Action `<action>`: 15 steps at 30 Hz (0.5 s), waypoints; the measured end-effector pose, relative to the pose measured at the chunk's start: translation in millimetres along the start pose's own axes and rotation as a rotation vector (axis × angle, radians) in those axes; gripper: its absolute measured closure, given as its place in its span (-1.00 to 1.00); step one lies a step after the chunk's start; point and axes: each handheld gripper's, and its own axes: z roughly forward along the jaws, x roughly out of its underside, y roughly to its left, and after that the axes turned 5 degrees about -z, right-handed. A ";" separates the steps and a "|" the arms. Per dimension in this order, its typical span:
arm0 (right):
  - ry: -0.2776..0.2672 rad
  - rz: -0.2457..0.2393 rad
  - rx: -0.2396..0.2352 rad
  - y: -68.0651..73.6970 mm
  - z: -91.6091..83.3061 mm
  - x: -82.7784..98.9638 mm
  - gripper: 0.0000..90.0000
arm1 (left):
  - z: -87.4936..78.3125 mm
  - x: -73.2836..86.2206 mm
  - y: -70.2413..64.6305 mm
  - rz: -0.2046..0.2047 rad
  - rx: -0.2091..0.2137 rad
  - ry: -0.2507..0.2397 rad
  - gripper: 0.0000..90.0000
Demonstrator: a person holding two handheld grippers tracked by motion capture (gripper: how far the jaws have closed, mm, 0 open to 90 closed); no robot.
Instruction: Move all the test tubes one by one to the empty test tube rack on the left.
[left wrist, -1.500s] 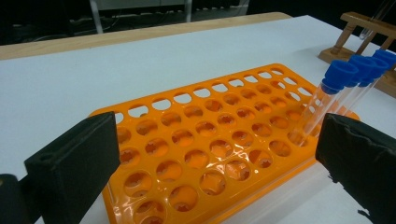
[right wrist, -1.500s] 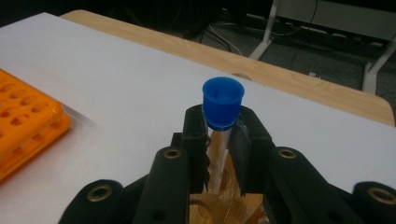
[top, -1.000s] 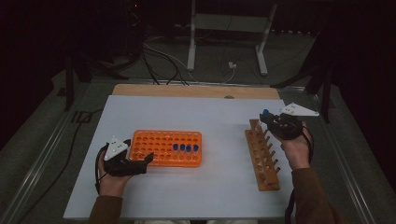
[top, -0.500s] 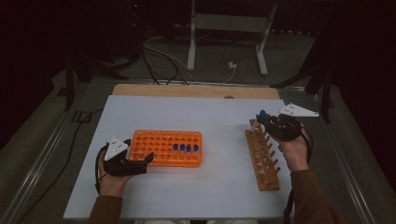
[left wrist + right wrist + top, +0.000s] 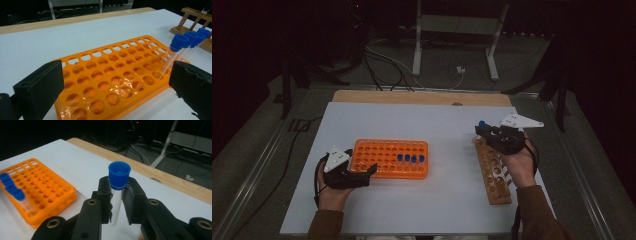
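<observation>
Since the earlier frames, the right gripper (image 5: 484, 131) has been carried a little toward the desk's middle, away from the far end of the wooden rack (image 5: 493, 171), with the blue-capped tube (image 5: 117, 192) lifted along with it; the left gripper (image 5: 364, 175) has been kept where it was, at the near left corner of the orange rack (image 5: 389, 159).

The things are carried by a white desk (image 5: 422, 125) with a bare wooden strip along its far edge. Beyond it a dark room is seen, with a grey floor, loose cables and a metal stand.

In the right gripper view, the jaws are seen closed narrowly on the clear tube just below its blue cap, the tube being held upright and clear of the desk, above the far end of the wooden rack in the high view. In the left gripper view, the jaws are held wide apart on either side of the orange rack's corner; whether they press on it cannot be told. Four blue-capped tubes (image 5: 410, 158) are stood in a row in the orange rack.
</observation>
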 end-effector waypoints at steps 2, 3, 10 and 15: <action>-0.001 -0.005 -0.011 4.5 0.9 -2.2 0.71 | -0.5 -0.8 -0.8 0.000 0.002 -0.005 -0.98; -0.002 -0.010 -0.016 6.5 1.5 -3.3 0.71 | -0.8 -1.4 -1.5 0.000 0.003 -0.006 -0.98; -0.002 -0.035 -0.052 20.7 6.0 -11.3 0.71 | -2.0 -9.5 -9.7 0.016 0.034 -0.020 -0.98; -0.008 -0.036 -0.083 30.1 9.6 -16.4 0.71 | -0.3 -16.3 -17.7 0.033 0.056 -0.028 -0.98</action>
